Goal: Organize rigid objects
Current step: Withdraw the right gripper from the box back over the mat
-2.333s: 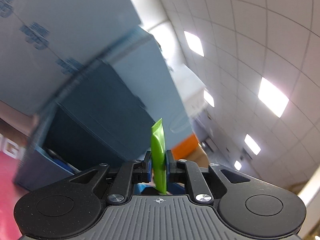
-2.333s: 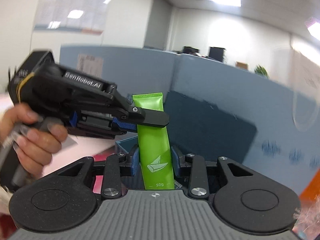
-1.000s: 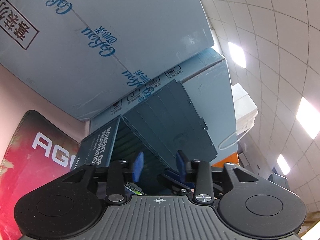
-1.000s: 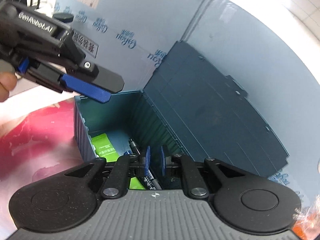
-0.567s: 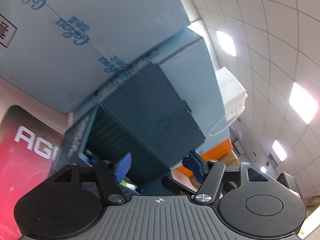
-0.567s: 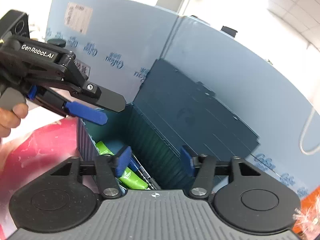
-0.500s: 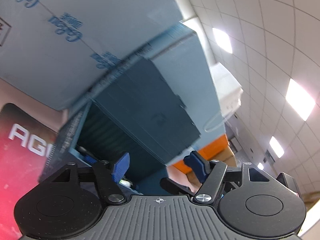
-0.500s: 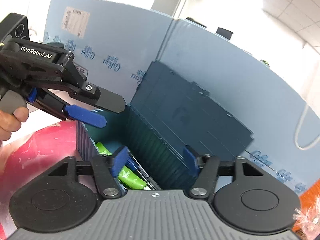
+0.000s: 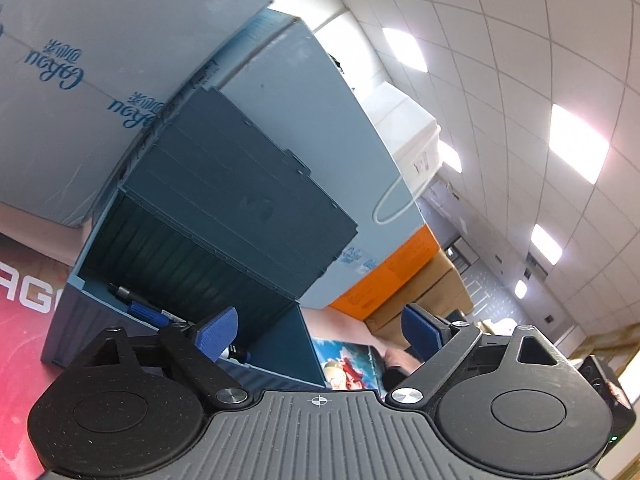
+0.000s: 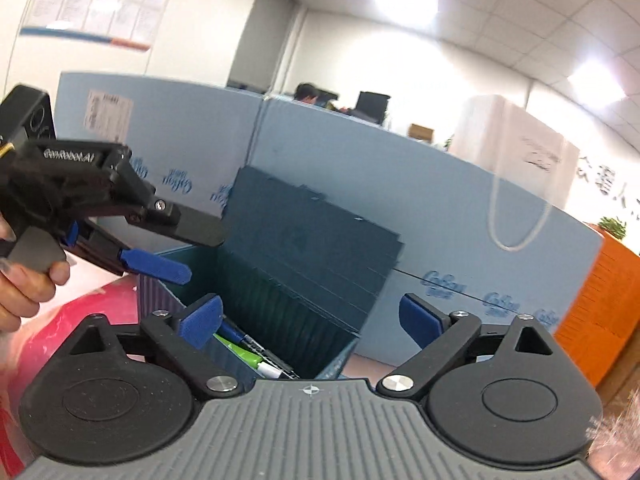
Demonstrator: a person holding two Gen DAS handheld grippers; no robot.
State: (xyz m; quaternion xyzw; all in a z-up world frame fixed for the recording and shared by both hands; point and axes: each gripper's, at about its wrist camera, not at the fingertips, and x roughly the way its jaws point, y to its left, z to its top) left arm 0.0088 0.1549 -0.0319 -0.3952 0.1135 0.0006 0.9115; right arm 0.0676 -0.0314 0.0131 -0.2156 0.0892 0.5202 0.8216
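The green tube [image 10: 240, 350] lies flat in the bottom of the open box [image 10: 160, 296], among pens [image 10: 234, 330], below and just ahead of the right gripper [image 10: 310, 316], nearer its left finger. Its long axis runs slantwise from the jaws' left-front toward their base. The right jaws have just been opening and stand wide apart with nothing between them. The left gripper [image 9: 322, 326] has likewise just been opening, jaws spread and empty, the box below and left of them with a pen [image 9: 146, 312] showing; the tube itself is hidden there. Judged from this, the tube is stowed and the right hand is nearer it; the raised lid [image 10: 312, 236] stands beyond the jaws
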